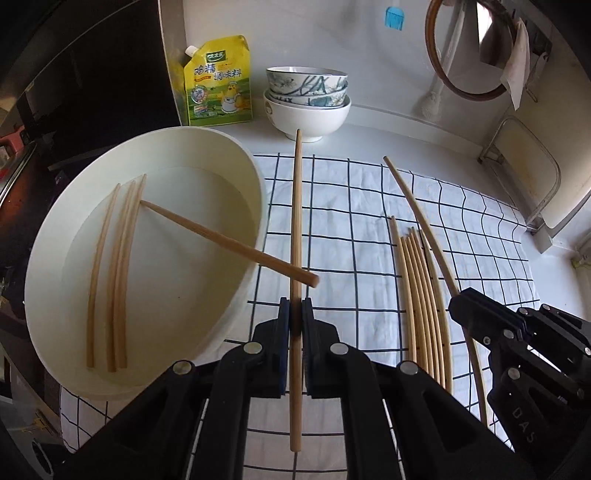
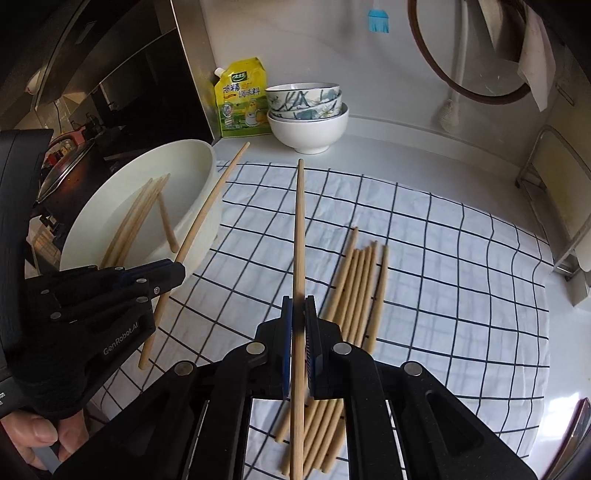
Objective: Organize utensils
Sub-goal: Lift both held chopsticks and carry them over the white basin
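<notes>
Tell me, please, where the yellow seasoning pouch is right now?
The yellow seasoning pouch stands against the back wall, just left of the stacked bowls, behind the white basin.

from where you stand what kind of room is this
Most likely a home kitchen counter: stacked ceramic bowls, a yellow seasoning pouch, a blue silicone basting brush hanging on the wall, and wooden chopsticks on a checked cloth.
</notes>
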The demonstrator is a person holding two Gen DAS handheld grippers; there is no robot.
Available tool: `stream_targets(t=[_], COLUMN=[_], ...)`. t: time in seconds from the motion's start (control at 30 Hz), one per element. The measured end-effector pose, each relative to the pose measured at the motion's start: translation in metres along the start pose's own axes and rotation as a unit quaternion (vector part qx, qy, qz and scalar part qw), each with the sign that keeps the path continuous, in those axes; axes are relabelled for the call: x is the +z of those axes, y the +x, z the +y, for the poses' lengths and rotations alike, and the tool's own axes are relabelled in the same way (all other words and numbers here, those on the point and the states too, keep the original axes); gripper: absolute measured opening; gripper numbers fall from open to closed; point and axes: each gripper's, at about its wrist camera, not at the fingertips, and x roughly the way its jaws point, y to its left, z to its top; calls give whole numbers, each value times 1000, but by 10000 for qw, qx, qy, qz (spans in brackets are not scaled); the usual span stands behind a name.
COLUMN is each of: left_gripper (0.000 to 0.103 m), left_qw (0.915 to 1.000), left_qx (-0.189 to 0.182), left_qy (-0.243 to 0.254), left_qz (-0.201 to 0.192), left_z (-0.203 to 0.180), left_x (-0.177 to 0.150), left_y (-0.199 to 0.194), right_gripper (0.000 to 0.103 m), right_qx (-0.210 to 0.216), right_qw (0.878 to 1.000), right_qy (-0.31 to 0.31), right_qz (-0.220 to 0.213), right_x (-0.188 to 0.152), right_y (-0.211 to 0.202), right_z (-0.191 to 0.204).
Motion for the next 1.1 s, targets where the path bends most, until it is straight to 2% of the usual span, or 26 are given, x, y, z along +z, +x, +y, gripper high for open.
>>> stream_targets(t=[0.17,0.37,0.7,1.1], left_gripper=[7,7,7,7], left_qw=[9997,9987,9949,9939], left_qx=[-76,126,419,429], left_qy=[-234,-478,-916,-989], left_qz=[-10,-109,108,231], left_z=[26,61,137,189], left_x=[2,7,12,30], left_y=[-14,-26,-14,4], right_gripper=[6,6,6,6], right_qx=[222,547,914,1075], right_qw=[9995,9977,9945,9931], right_qy=[-227,-398,-501,-226], right_qz=[-47,-25,110,414], right_x=[16,34,72,101], right_y=[-1,7,39,87], right_z=[30,68,127,169])
